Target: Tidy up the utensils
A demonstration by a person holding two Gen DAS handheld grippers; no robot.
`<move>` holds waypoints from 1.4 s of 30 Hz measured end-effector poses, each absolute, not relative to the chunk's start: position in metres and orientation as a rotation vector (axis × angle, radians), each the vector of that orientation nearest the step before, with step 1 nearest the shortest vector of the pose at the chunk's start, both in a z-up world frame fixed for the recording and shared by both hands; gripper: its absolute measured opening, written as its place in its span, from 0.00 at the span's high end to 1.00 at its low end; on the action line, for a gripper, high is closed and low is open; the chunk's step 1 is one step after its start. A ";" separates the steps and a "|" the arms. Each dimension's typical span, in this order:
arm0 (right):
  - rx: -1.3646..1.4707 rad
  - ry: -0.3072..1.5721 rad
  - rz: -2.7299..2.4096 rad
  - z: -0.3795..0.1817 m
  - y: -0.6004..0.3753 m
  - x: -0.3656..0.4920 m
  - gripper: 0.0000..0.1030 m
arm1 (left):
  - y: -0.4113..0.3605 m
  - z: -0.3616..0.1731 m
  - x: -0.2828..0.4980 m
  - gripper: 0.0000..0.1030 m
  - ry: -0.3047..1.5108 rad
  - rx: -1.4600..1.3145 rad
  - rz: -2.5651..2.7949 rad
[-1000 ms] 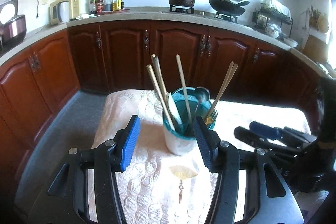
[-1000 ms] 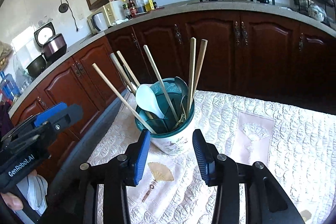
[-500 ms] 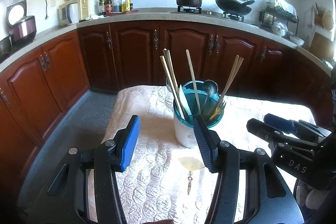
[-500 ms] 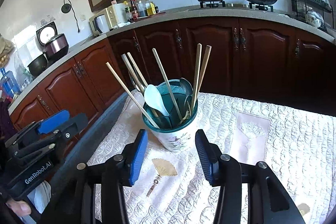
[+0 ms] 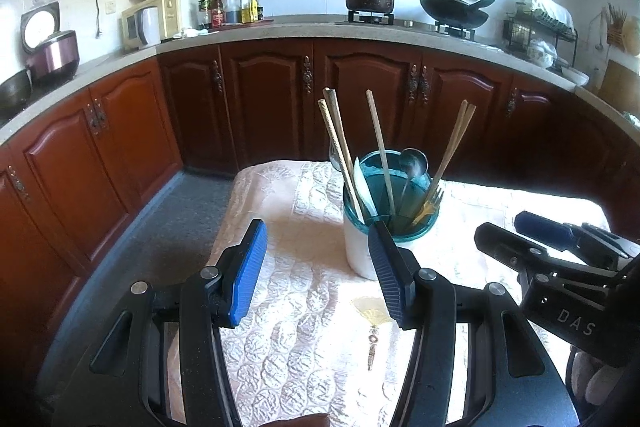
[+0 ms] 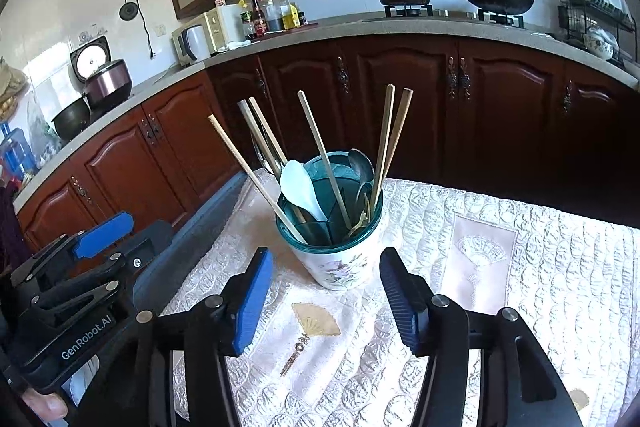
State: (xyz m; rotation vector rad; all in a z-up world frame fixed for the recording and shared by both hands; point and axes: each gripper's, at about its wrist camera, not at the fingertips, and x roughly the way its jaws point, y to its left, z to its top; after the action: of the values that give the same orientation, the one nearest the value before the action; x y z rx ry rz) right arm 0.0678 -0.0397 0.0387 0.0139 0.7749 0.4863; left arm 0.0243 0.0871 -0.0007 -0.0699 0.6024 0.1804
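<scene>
Teal-rimmed holder (image 6: 334, 251) keeps every utensil as both hand-held grippers, left (image 5: 318, 269) and right (image 6: 326, 301), back away wide open and empty, so sorting looks finished.

Two black plastic grippers, left gripper (image 5: 316, 267) and right gripper (image 6: 326, 291): ribbed blue finger pads (image 6: 253, 301), silver screws (image 5: 139, 287), white "GenRobot.AI" lettering (image 6: 85, 343).

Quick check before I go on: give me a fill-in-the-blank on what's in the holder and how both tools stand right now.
1. Both the left tool and the right tool are ____ and hold nothing.
2. The white plastic spoon stands in the ____.
3. The holder's rim is coloured ____.
4. The holder rests on a quilted ____.

Missing words: open; utensil holder; teal; tablecloth
</scene>
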 end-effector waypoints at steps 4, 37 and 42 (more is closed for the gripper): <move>-0.001 0.776 0.491 0.037 -0.037 0.068 0.48 | 0.090 -0.002 0.024 0.49 0.605 -0.078 0.185; -0.022 0.790 0.487 0.037 -0.032 0.067 0.48 | 0.086 -0.006 0.024 0.49 0.613 -0.065 0.183; -0.025 0.779 0.484 0.042 -0.032 0.068 0.48 | 0.085 -0.004 0.024 0.49 0.608 -0.061 0.182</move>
State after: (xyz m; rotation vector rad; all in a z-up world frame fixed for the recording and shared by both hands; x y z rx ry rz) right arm 0.0677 -0.0317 0.0416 -0.0253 0.7790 0.4841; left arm 0.0237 0.0849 -0.0045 -0.0609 0.6082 0.1824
